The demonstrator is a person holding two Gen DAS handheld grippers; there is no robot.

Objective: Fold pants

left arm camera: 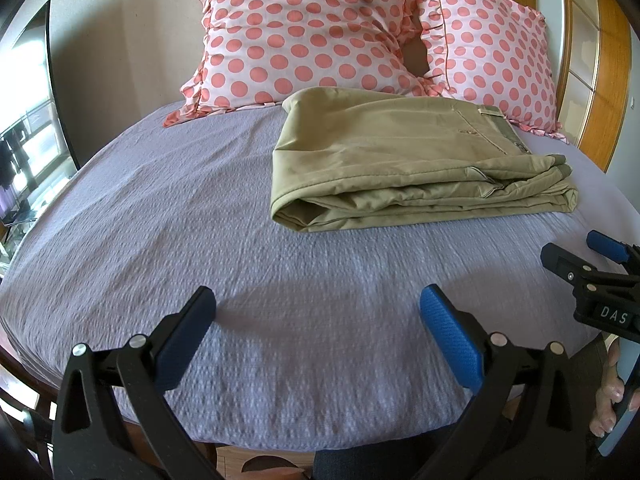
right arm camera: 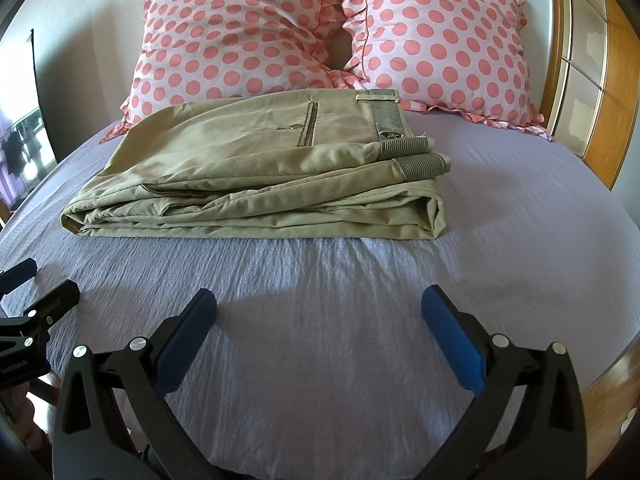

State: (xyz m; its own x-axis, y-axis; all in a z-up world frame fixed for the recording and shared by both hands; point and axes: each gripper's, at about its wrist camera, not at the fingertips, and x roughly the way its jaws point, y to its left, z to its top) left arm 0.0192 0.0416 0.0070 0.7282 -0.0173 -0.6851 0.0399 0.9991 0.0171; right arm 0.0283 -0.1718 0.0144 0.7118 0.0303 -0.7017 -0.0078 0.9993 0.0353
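Khaki pants (left arm camera: pixel 400 160) lie folded in a flat stack on the lilac bed sheet (left arm camera: pixel 200 220), just in front of the pillows. In the right wrist view the pants (right arm camera: pixel 260 168) show a back pocket and a striped waistband on top. My left gripper (left arm camera: pixel 318 312) is open and empty above the sheet, well short of the pants. My right gripper (right arm camera: pixel 320 312) is open and empty too, above the sheet in front of the pants. The right gripper also shows at the right edge of the left wrist view (left arm camera: pixel 580 264).
Two white pillows with pink dots (left arm camera: pixel 304 28) (right arm camera: pixel 436 40) lean against the wall behind the pants. A wooden headboard frame (right arm camera: pixel 600 80) runs along the right. A window (left arm camera: pixel 28 120) is at the left. The bed's front edge (left arm camera: pixel 280 444) is close below the grippers.
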